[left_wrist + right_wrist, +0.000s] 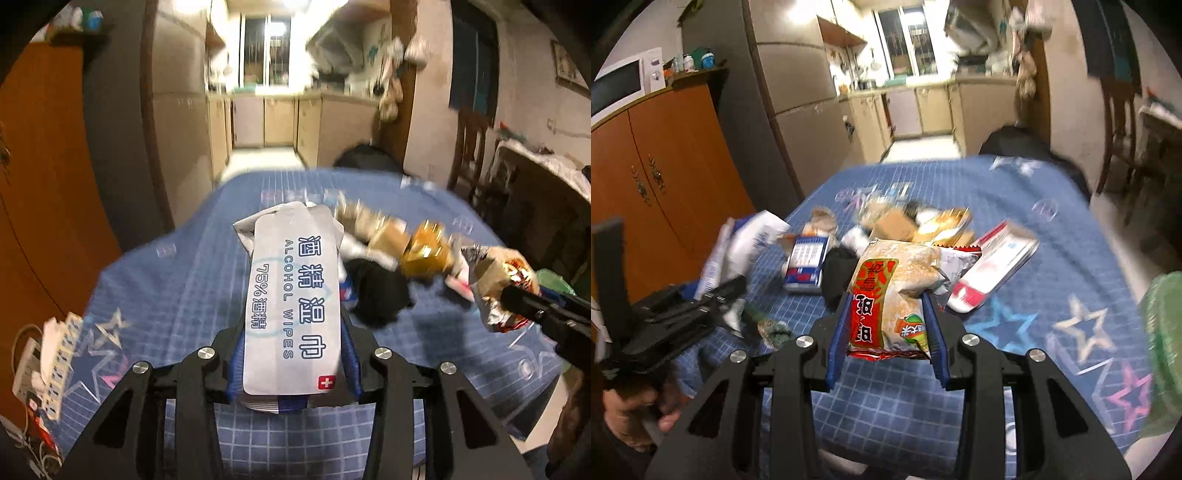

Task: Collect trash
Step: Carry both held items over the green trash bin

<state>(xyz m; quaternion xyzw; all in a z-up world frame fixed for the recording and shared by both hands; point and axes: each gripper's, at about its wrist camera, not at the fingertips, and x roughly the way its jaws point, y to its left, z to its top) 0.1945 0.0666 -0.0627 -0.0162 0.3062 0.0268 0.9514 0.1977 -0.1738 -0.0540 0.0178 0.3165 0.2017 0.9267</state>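
Note:
A white alcohol wipes pack (291,295) stands between the blue pads of my left gripper (291,332), which is shut on it above the blue checked tablecloth (184,295). My right gripper (886,306) is shut on a red and beige snack bag (890,291). The same bag (491,280) shows at the right of the left wrist view, in the right gripper (515,295). Behind it lies a heap of trash: a blue and white box (805,266), a black lump (838,273), a gold wrapper (942,225) and a red and white pack (993,262).
A green bag (1163,350) hangs at the table's right edge. A power strip (55,354) lies at the left edge. An orange cabinet (665,166) stands left of the table, a wooden chair (1119,122) to the right. A hand (624,417) holds the left gripper's grip.

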